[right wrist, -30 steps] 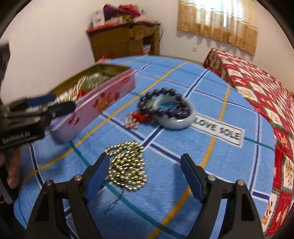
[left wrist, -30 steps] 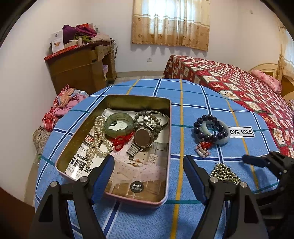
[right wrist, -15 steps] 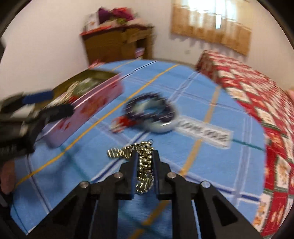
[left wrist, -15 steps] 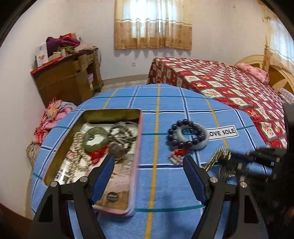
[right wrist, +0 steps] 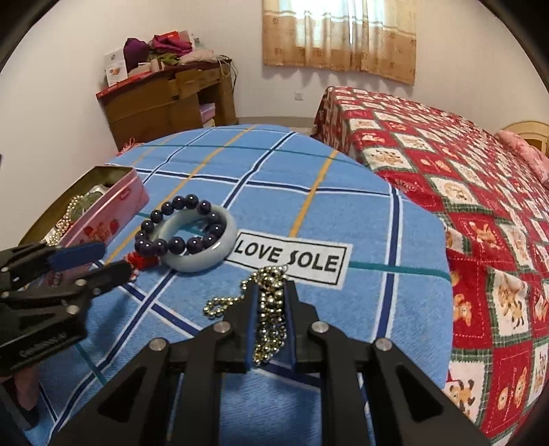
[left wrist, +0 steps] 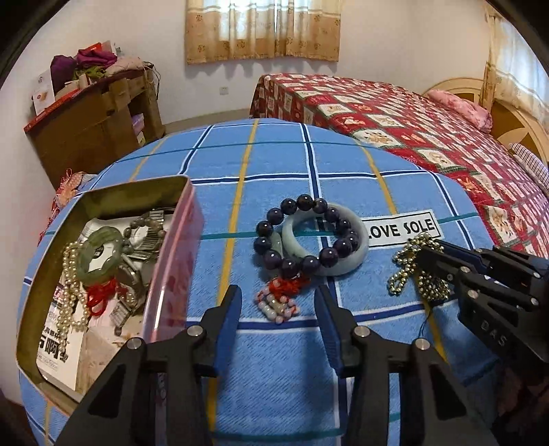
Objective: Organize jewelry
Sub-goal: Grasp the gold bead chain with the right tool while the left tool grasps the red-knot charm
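While our right gripper [right wrist: 269, 308] stays out over the blue plaid cloth [left wrist: 274, 164], its pads are clenched on the gold bead chain [right wrist: 271, 308]. Part of the chain bunches between the fingers, and a loose loop trails off to the left, near the "LOVE SOLE" label [right wrist: 290, 258]. Whether that loop touches the cloth we can't tell. From the left wrist view the same chain [left wrist: 411, 264] hangs at the right gripper's tip [left wrist: 423, 252], just below the label.

Our left gripper [left wrist: 277, 307] is half open and closing, nothing gripped. Between its fingers, but not touched by the pads, sits the small pink-and-white bead piece with red thread [left wrist: 278, 302]. Just beyond it lie the dark purple bead bracelet [left wrist: 305, 235] and the pale jade bangle [left wrist: 343, 260], overlapping and resting on the cloth.

The open tin [left wrist: 171, 257] sits on the cloth's left side, pink outside, gold inside. In it we see a pearl strand [left wrist: 70, 291], a green bangle [left wrist: 99, 254], a grey-green bead bracelet [left wrist: 144, 223], red cord and some metal watch parts, all on printed paper.

Behind: a wooden cabinet [left wrist: 96, 130] piled with clothes, a bed with a red patterned cover [left wrist: 411, 130], and a curtained window [left wrist: 262, 29].
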Available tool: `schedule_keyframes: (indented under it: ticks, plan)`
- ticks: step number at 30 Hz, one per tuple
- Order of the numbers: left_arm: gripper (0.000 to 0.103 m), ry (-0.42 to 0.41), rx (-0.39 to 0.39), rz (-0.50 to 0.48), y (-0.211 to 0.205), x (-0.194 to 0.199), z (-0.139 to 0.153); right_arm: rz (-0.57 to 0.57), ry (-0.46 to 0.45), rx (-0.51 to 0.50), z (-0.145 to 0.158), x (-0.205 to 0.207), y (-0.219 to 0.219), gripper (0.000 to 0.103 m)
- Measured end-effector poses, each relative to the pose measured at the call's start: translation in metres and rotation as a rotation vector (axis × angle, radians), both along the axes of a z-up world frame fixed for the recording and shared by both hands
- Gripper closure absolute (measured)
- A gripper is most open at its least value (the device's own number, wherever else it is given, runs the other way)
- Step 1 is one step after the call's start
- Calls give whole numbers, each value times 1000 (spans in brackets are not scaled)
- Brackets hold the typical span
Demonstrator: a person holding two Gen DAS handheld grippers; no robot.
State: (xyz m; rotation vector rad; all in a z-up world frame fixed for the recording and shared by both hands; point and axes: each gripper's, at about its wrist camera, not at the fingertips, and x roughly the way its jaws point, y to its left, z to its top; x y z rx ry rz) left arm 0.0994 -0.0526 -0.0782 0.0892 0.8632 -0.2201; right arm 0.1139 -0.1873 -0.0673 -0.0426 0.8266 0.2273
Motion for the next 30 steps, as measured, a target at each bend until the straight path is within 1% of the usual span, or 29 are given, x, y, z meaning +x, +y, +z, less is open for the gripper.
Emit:
schedule_keyframes:
  ticks: [3,5,7,9,10,11,14,17,20,25,30]
  plan:
    - [59,7,16,-13,-4,5,-3,0,8,22,-2,1,-4,86]
    - [67,34,18,-11,-4,10,-10,3,5,21,-2,0,-4,86]
    - [67,53,3,-7,-1,14,-13,6,1,14,-1,0,-3,86]
    - [68,49,0,-14,-2,15,-13,7,1,12,-1,-1,-2,86]
    - [74,47,-2,-24,-3,14,-13,7,1,13,-1,0,-2,86]
    - [91,45,-10,-35,-3,13,-12,8,1,14,-1,-1,-2,86]
    - [93,36,-25,-41,-2,10,-10,14,-6,16,0,-2,-2,86]
    - [93,2,-45,-43,1,2,-2,19,-23,20,2,-4,-2,86]
    - [93,-13,-69,-37,7,-6,1,24,-44,31,4,-7,-2,86]
    - [93,-47,-70,-6,13,-13,7,31,-61,42,6,-7,-3,86]
    - [93,-76,-68,2,15,-21,15,45,-84,63,9,-10,-4,86]
